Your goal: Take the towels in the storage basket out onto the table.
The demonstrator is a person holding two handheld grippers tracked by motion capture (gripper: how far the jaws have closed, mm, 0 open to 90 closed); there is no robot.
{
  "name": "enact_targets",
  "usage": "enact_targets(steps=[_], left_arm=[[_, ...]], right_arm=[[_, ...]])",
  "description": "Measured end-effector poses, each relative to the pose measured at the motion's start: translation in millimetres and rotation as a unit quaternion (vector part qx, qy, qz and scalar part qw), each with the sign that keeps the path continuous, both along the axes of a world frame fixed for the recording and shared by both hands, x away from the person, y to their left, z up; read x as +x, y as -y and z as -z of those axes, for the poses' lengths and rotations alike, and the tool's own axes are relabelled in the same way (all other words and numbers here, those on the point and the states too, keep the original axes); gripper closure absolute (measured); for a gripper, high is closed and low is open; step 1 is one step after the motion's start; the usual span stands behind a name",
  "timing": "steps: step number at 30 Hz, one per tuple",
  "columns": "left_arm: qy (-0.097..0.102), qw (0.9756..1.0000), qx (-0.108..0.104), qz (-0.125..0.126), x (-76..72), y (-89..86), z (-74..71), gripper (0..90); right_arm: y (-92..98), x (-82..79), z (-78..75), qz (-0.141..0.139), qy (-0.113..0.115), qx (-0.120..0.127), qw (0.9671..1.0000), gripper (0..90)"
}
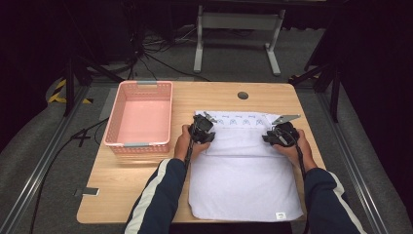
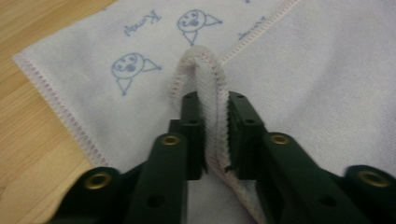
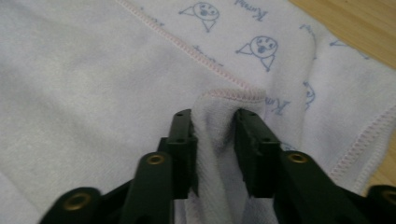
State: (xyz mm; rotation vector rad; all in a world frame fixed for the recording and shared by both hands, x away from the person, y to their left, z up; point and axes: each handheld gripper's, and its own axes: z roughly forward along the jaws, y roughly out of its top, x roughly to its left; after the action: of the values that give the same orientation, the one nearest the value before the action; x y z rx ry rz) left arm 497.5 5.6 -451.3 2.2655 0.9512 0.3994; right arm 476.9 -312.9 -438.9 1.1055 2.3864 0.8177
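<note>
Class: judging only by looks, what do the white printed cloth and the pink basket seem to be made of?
White printed cloth: seemingly soft, matte terry-like cotton; fuzzy nap, stitched pink hem, bunches between the jaws. Pink basket: probably moulded plastic, smooth; even lattice walls, rigid rim.

We count one white towel [image 1: 243, 175] under our tools, and one pink basket [image 1: 141, 117] off to the outer side of our left gripper [image 1: 207, 120]. We hold two grippers, the left and the right gripper [image 1: 278, 127]. Just beyond the left gripper's tips we see two printed faces [image 2: 128, 67]; beyond the right's, two more.
</note>
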Motion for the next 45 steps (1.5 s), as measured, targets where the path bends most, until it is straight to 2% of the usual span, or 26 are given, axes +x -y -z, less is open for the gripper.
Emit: enact_targets(steps=[1,4,7,8,9,10,11,13,16,17,18,20,22,24,27,30,31,33,35,36,38,40,42,43,44,45], left_arm=[[0.003,1.0,0.002,0.004,-0.5,-1.0,-1.6,81.1],[0.018,0.9997,-0.017,0.006,-6.8,-5.6,-11.7,83.1],[0.038,0.9984,-0.035,0.024,-18.2,-12.3,-29.5,83.4],[0.048,0.9975,-0.039,0.034,-24.5,-14.6,-36.5,83.4],[0.053,0.9968,-0.042,0.041,-29.0,-16.1,-40.7,83.4],[0.056,0.996,-0.045,0.052,-37.0,-19.0,-46.9,83.3],[0.062,0.9953,-0.045,0.059,-42.0,-20.7,-49.8,83.3],[0.067,0.9929,-0.053,0.082,-58.6,-26.5,-55.4,83.2],[0.078,0.9877,-0.067,0.117,-81.4,-34.3,-56.4,82.6],[0.079,0.9873,-0.062,0.124,-87.0,-35.5,-56.1,82.6],[0.074,0.9854,-0.066,0.138,-98.3,-39.0,-53.4,82.5],[0.073,0.9848,-0.062,0.145,-103.9,-40.8,-51.7,82.7],[0.074,0.9822,-0.059,0.162,-122.4,-47.3,-46.9,82.6],[0.074,0.9816,-0.059,0.166,-128.0,-50.0,-45.8,82.4],[0.069,0.9773,-0.063,0.19,-141.5,-58.4,-40.6,81.8],[0.065,0.9734,-0.054,0.213,-153.3,-65.3,-34.9,81.8],[0.066,0.9734,-0.043,0.216,-156.4,-67.1,-32.5,81.8],[0.059,0.973,-0.038,0.22,-161.6,-69.6,-25.2,81.4],[0.061,0.9731,-0.011,0.222,-168.4,-69.8,-16.4,80.7],[0.058,0.973,-0.011,0.223,-170.2,-70.3,-13.8,79.7],[0.05,0.9701,-0.002,0.238,-178.8,-69.1,-7.5,80.4],[0.053,0.9653,0.009,0.256,-188.5,-67.3,-5.8,81.1],[0.064,0.9638,0.029,0.257,-195.3,-66.3,-6.4,80.7],[0.063,0.9632,0.038,0.259,-196.7,-65.9,-5.9,77.5],[0.058,0.9648,0.044,0.253,-197.8,-66.1,-4.1,71.9],[0.058,0.9648,0.044,0.253,-197.8,-66.1,-4.1,71.7]], right_arm=[[0.7,-1.2,-1.5,-0.004,0.001,-0.003,1.0,83.7],[3.5,-5.2,-8.3,-0.011,0.009,0.006,0.9999,85.4],[10.0,-15.5,-22.9,-0.025,0.029,0.038,0.9985,85.1],[14.3,-24.9,-32.9,-0.036,0.037,0.051,0.9974,84.7],[14.3,-24.9,-32.9,-0.036,0.037,0.051,0.9974,84.7],[19.7,-37.5,-43.8,-0.053,0.044,0.072,0.995,84.6],[19.7,-37.5,-43.8,-0.053,0.044,0.072,0.995,84.6],[24.3,-50.7,-51.8,-0.077,0.052,0.089,0.9917,84.2],[35.2,-82.2,-57.7,-0.115,0.05,0.094,0.9876,84.3],[35.2,-82.2,-57.7,-0.115,0.05,0.094,0.9876,84.3],[36.8,-86.9,-57.1,-0.119,0.051,0.09,0.9875,84.3],[41.8,-103.7,-55.2,-0.142,0.046,0.09,0.9846,84.2],[45.9,-117.7,-53.4,-0.159,0.046,0.097,0.9813,84.3],[47.4,-123.2,-52.2,-0.165,0.045,0.097,0.9804,84.2],[51.1,-140.1,-48.3,-0.184,0.039,0.087,0.9782,83.8],[55.0,-155.7,-42.6,-0.202,0.029,0.093,0.9746,83.2],[55.9,-159.7,-40.2,-0.206,0.025,0.088,0.9743,83.0],[57.9,-170.3,-31.7,-0.213,0.013,0.069,0.9746,81.9],[59.1,-172.6,-29.4,-0.212,0.007,0.069,0.9748,81.6],[60.6,-175.1,-26.3,-0.215,0.002,0.07,0.9741,82.1],[61.5,-179.0,-22.6,-0.216,-0.006,0.064,0.9743,82.7],[62.2,-186.2,-19.3,-0.23,-0.017,0.059,0.9714,83.3],[64.3,-193.8,-17.6,-0.238,-0.022,0.053,0.9696,80.5],[65.7,-195.6,-16.7,-0.237,-0.023,0.052,0.9697,75.7],[67.2,-197.2,-15.4,-0.236,-0.029,0.051,0.9699,75.2],[68.6,-198.7,-13.9,-0.237,-0.034,0.047,0.9697,73.8]])
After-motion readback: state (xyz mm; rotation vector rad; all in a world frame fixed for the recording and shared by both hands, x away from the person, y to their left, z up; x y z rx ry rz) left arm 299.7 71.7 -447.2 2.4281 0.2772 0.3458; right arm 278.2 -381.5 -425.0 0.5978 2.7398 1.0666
